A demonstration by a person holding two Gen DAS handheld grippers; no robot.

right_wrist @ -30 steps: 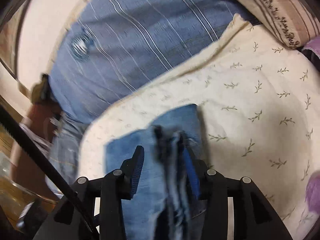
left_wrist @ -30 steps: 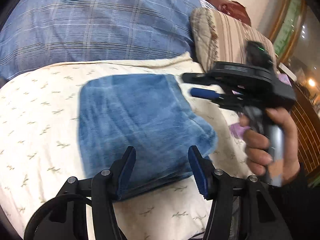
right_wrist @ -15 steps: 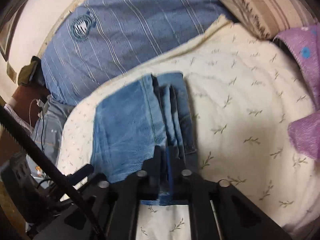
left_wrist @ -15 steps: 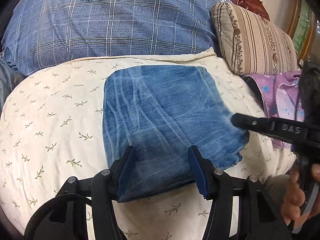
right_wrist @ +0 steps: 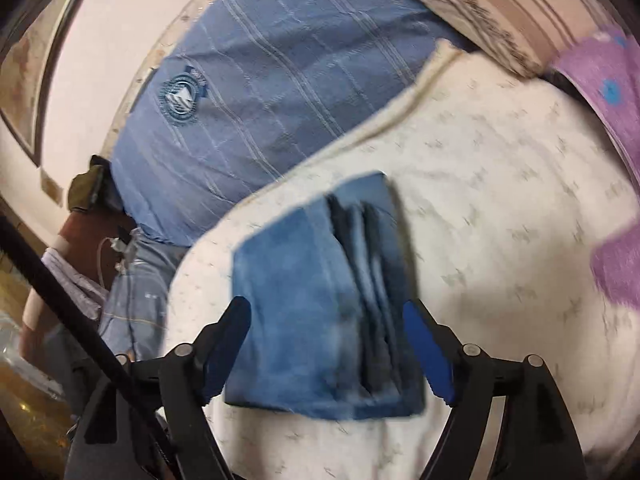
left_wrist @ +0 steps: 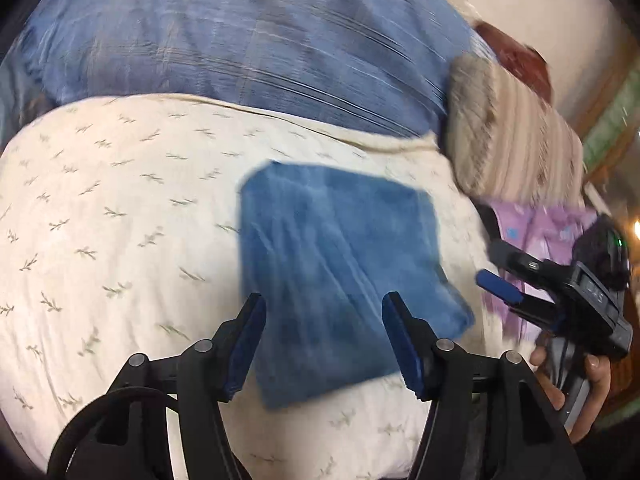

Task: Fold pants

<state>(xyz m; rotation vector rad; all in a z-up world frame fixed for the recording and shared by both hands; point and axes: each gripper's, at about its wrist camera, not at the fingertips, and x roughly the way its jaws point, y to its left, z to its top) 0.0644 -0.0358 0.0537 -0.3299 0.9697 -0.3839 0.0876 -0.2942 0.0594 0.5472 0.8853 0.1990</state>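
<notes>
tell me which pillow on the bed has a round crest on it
The blue checked pillow at the head of the bed, behind the folded jeans. The striped beige pillow beside it has bands and no crest.

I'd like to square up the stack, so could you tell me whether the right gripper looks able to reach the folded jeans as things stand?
Probably yes. The right gripper hangs just short of the folded jeans, its jaws opening with nothing pressed between them, and only bare cream bedspread surrounds the stack. The left gripper stands off at another edge.
</notes>
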